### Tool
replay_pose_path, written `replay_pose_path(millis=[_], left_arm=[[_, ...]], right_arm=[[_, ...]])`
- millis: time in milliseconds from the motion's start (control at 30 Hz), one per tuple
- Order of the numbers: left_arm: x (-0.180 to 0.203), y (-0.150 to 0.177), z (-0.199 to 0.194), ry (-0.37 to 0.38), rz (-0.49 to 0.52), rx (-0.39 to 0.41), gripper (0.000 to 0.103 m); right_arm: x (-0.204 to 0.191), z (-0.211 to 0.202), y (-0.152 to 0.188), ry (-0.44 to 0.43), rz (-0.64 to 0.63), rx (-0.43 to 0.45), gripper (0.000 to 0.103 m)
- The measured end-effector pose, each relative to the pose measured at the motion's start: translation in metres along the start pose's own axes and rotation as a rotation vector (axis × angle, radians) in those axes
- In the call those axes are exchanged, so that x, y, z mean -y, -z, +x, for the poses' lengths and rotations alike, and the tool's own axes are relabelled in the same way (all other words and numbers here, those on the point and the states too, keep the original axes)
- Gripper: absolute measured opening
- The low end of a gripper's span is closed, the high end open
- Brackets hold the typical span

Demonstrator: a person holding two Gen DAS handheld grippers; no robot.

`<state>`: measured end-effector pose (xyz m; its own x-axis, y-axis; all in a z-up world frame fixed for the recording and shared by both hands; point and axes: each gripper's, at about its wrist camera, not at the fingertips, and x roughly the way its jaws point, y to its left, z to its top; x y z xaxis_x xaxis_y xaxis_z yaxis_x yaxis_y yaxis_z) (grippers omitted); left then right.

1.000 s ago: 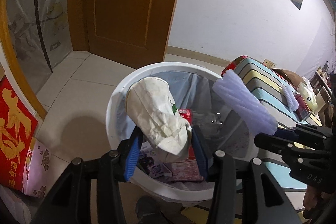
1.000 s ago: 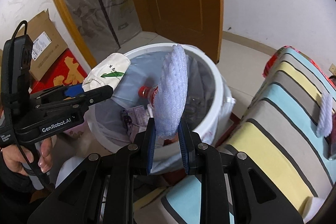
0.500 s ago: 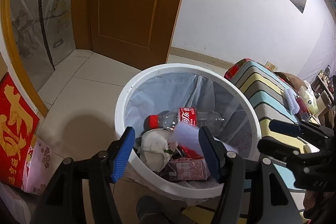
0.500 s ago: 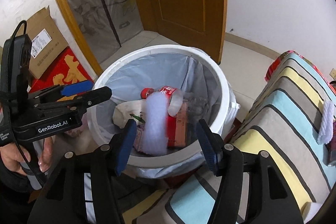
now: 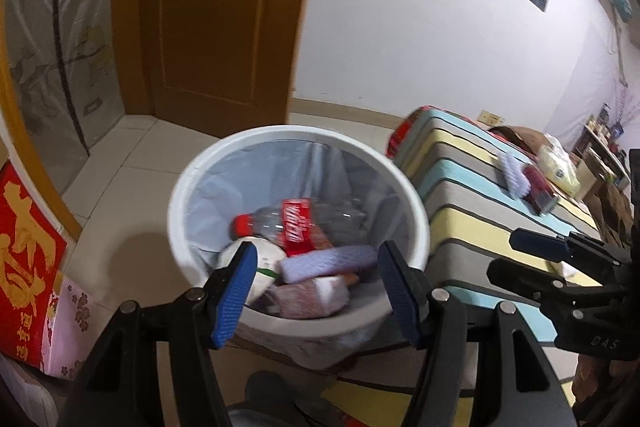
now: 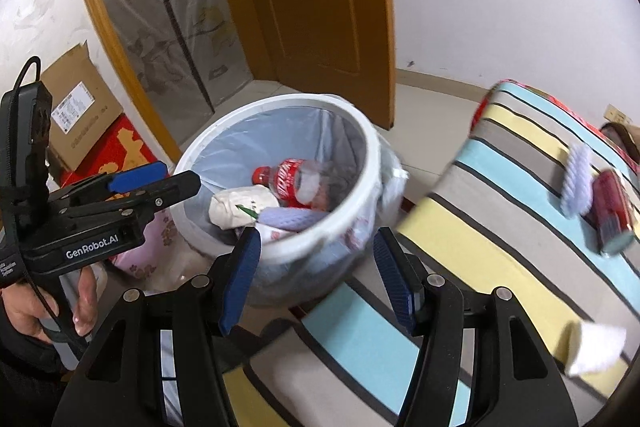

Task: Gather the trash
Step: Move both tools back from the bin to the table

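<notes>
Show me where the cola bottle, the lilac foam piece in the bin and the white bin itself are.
cola bottle (image 5: 295, 225): left wrist view, on its red label.
lilac foam piece (image 5: 328, 261): left wrist view, on its ribbed middle.
white bin (image 6: 374, 163): right wrist view, on its right rim.

White lettering on the black body of the left gripper (image 6: 138, 183) reads "GenRobot.AI"; small white print lower on that body is too small to read. In the left wrist view, the black body of the right gripper (image 5: 536, 259) carries raised letters "D A S".

Inside the trash bin (image 6: 374, 163), the plastic bottle (image 6: 298, 181) wears a red label with white script, blurred beyond reading. To the left of the trash bin, a red panel (image 5: 24, 267) bears large gold Chinese characters, not legible. Behind it in the right wrist view, the cardboard box (image 6: 76, 111) has a white printed label, too small to read.
</notes>
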<state>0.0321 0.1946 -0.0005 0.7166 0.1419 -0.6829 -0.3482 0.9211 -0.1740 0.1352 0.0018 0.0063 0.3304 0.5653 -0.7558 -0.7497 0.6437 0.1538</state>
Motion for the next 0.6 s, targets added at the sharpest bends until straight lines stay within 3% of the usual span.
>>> replay_pose_path(millis=[600], left_arm=[[0.093,0.017,-0.007,0.153,0.161,-0.021,0.065]], right_arm=[[0.046,-0.054,0.044,0.122,0.147,0.067,0.06]])
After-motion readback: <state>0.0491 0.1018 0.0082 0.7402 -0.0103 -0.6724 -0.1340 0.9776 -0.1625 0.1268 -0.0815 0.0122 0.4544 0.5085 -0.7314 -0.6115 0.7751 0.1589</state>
